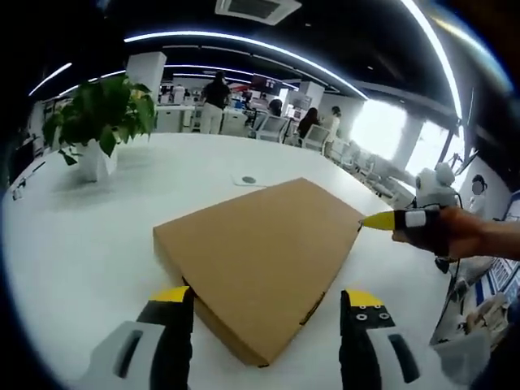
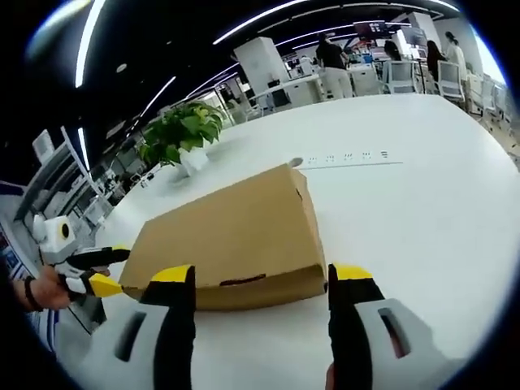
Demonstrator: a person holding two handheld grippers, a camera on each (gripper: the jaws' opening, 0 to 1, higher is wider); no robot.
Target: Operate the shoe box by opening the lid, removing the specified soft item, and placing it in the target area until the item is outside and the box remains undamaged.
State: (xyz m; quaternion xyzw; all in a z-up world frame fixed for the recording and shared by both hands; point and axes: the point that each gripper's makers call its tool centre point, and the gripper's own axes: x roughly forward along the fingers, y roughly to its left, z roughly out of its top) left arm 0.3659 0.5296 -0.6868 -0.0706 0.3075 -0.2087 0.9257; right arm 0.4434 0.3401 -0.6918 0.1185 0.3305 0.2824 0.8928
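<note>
A flat brown cardboard shoe box lies on the white table with its lid down. My left gripper is open, its yellow-tipped jaws standing either side of the box's near corner, just short of it. In the right gripper view the box shows its long front side with a small slot. My right gripper is open, jaws straddling that front edge without touching. A hand holds the right gripper's fingertip at the box's far right corner. The left gripper shows at the box's left end, jaws apart.
A potted green plant stands at the table's far side. A small round disc lies on the table behind the box. A white robot figure stands off the table edge. People and chairs are far back.
</note>
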